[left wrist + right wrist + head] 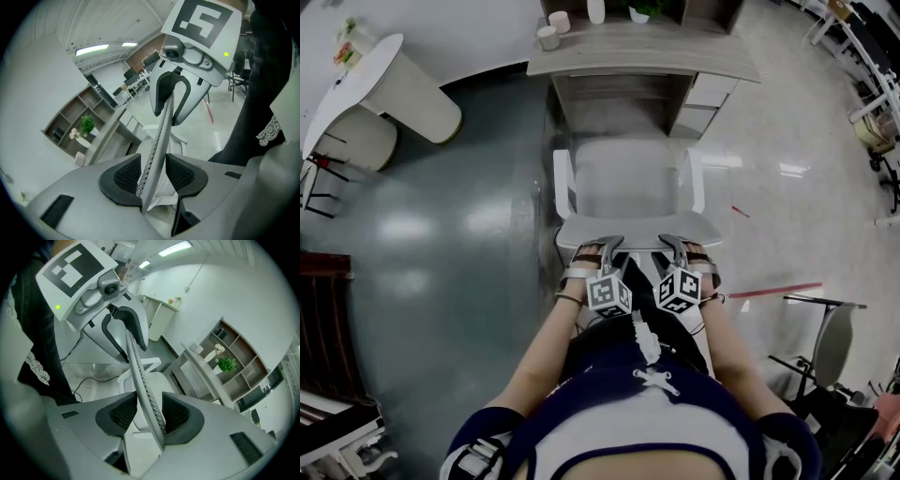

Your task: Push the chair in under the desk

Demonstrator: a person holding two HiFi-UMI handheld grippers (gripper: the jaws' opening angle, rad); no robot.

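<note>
The chair [628, 178] stands square to the worktop [647, 54], its seat front just at the kneehole and most of it outside, so the push looks only partly done. To do it well, press evenly with both hands, straight along the line of the opening, so the armrests do not catch the side panels. The left gripper [154, 176] and right gripper [150, 416] straddle the backrest [637, 230] at its top rim. Both sets of fingers [124, 176] stand wide and unclenched, the thin rim leaning on one finger with a gap beside the other.
</note>
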